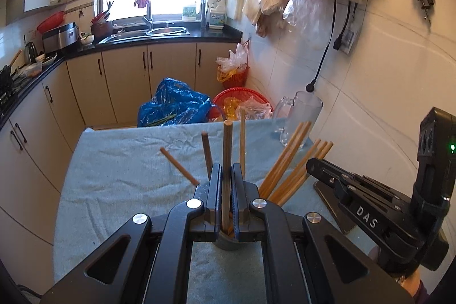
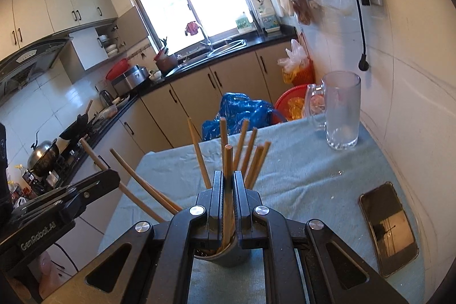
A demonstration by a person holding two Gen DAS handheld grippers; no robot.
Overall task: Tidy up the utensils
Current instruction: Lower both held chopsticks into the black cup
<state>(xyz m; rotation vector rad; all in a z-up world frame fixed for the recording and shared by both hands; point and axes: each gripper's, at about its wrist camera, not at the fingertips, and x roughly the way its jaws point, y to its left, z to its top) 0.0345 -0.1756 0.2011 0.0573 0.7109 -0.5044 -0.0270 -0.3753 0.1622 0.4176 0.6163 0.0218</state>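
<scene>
A grey cup [image 1: 226, 242] [image 2: 228, 254] stands on the blue towel-covered table [image 1: 128, 175] [image 2: 299, 175], with several wooden chopsticks [image 1: 287, 161] [image 2: 250, 158] fanning out of it. My left gripper [image 1: 227, 170] is shut on one upright chopstick [image 1: 227, 150] whose lower end reaches into the cup. My right gripper [image 2: 228, 178] is shut on another chopstick [image 2: 228, 161], its lower end also in the cup. The right gripper [image 1: 310, 165] shows at the right of the left wrist view. The left gripper [image 2: 115, 178] shows at the left of the right wrist view.
A glass mug [image 1: 302, 118] [image 2: 340, 110] stands at the table's far right corner by the tiled wall. A phone [image 2: 389, 227] lies on the right side. Beyond the table are a blue bag [image 1: 173, 104], red baskets [image 1: 242, 99] and kitchen cabinets.
</scene>
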